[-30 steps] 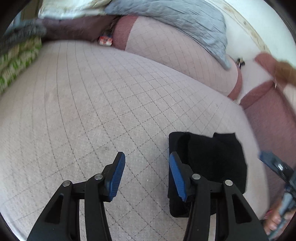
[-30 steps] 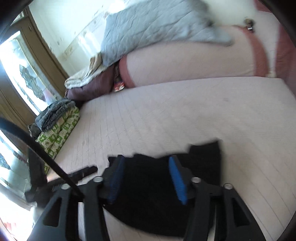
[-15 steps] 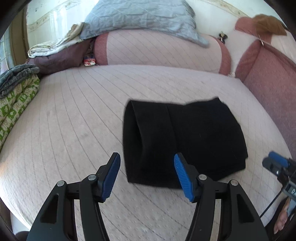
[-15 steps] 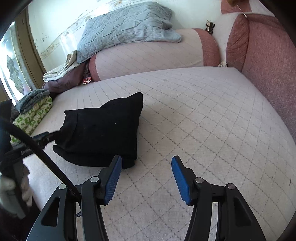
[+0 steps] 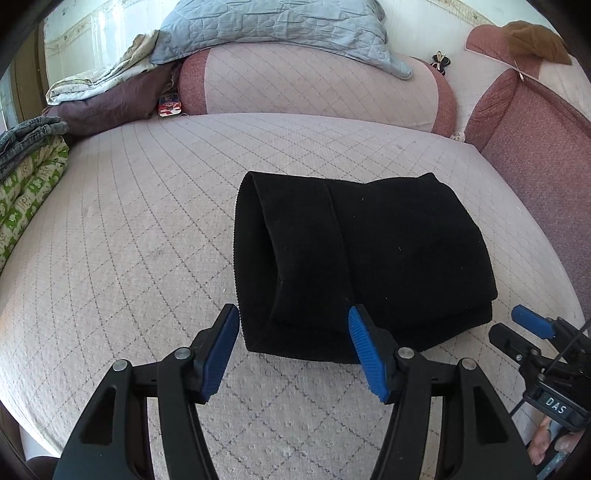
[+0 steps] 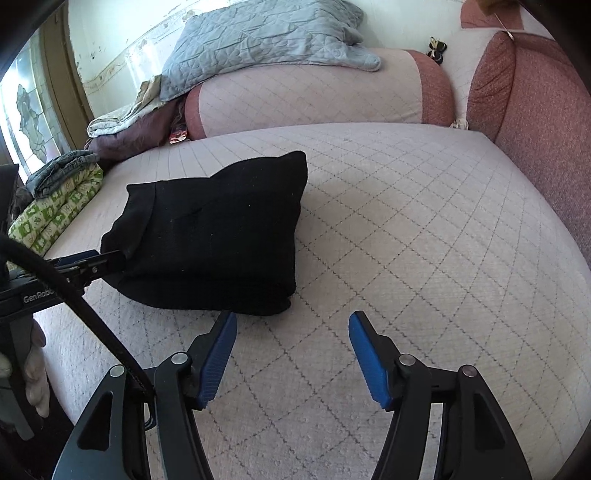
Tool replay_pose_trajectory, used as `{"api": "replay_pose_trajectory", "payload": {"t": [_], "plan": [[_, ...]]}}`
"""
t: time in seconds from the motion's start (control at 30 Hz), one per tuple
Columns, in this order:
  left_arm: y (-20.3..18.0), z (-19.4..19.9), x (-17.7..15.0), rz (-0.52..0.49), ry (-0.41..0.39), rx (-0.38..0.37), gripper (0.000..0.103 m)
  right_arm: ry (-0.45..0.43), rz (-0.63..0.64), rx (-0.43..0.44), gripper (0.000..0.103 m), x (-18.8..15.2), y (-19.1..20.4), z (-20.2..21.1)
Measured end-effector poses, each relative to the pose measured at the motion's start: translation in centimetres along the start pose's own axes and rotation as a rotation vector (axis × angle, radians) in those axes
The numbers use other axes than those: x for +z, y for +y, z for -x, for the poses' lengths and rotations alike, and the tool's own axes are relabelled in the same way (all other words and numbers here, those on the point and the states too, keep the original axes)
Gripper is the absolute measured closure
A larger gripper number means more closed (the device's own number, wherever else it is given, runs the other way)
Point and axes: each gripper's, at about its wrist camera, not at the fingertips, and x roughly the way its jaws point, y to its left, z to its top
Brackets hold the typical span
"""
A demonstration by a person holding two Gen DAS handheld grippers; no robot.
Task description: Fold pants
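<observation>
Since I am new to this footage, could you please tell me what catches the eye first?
The folded black pants lie in a compact bundle in the middle of the pale quilted bed. Both blue-tipped tongs, left and right, hang open and empty just short of it. A grey quilt drapes the bolster behind.

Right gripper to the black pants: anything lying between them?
Nothing: in the right wrist view only bare quilted bedcover separates the open right gripper from the folded black pants.
</observation>
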Motion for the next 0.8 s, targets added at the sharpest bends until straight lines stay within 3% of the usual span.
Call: {"api": "replay_pose_trajectory", "payload": {"t": [0.8], "plan": [[-0.6, -1.0, -0.1, -0.028, 0.016, 0.002, 0.037, 0.014, 0.006, -0.014, 0.034, -0.1, 0.0, -1.4]]}}
